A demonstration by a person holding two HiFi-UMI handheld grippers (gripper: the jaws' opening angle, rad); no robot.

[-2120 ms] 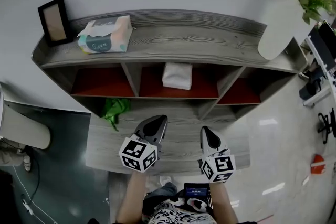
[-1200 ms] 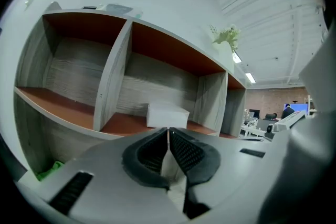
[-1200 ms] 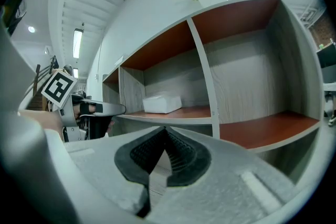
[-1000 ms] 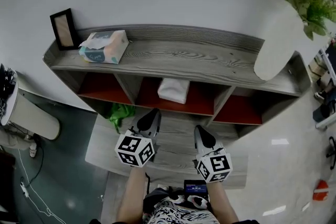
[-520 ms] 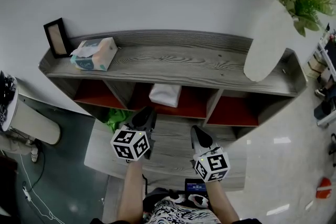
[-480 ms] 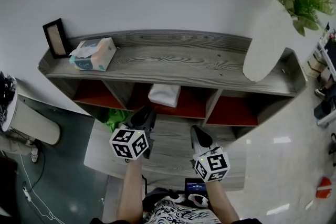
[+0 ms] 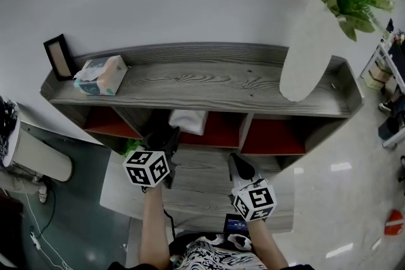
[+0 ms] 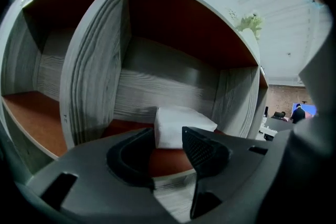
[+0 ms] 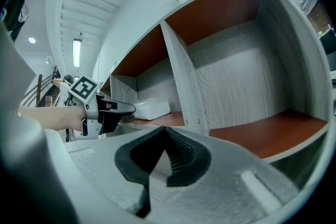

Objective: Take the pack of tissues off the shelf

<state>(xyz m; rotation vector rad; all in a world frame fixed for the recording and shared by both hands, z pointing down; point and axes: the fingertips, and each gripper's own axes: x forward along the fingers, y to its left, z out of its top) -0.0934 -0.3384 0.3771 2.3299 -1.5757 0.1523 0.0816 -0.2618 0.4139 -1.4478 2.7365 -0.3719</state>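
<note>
The white pack of tissues (image 7: 188,121) lies on the red floor of the middle cubby of the grey wooden shelf (image 7: 209,82). My left gripper (image 7: 164,136) reaches to the mouth of that cubby. In the left gripper view its jaws are opening, and the pack (image 8: 181,122) shows between the fingertips but still beyond them, untouched; my left gripper (image 8: 168,136) holds nothing. My right gripper (image 7: 239,167) hangs lower and to the right, over the lower board. In the right gripper view my right gripper (image 9: 165,131) is shut and empty, with the pack (image 9: 152,107) off to its left.
On the shelf top stand a photo frame (image 7: 58,57), a pastel tissue box (image 7: 100,75) and a white vase with a green plant (image 7: 307,50). Something green (image 7: 131,147) lies low at the left. The left and right cubbies (image 7: 272,136) look bare.
My left gripper has moved forward and up to the middle cubby's mouth. My right gripper has hardly moved. The head view has shifted, so the shelf sits lower and further left.
</note>
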